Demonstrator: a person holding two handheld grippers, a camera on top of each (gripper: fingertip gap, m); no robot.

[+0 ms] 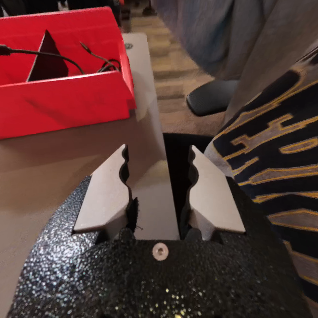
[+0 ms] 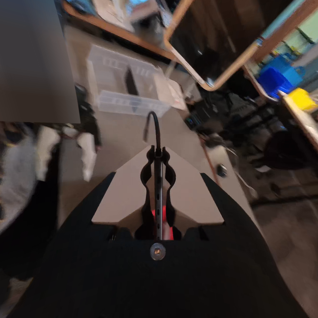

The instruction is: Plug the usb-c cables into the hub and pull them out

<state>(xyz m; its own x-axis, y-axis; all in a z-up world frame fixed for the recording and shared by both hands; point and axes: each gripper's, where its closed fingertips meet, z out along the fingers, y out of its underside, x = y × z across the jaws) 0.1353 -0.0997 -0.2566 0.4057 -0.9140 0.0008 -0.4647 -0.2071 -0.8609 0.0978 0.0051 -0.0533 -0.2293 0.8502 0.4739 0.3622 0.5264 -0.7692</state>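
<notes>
Right gripper (image 2: 157,151) clenched the hub (image 2: 159,189); left gripper (image 1: 158,154) hung released, far from the cables (image 1: 56,56) in the red bin (image 1: 68,103); a loose edge-on grip risked the hub twisting

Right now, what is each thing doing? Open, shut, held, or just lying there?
Left tool: open, empty, above the table edge.
Right tool: shut on the hub.
Hub: gripped edge-on, its black lead curling out ahead.
Red bin: open-topped, on the table.
Cables: loose in the red bin.
</notes>
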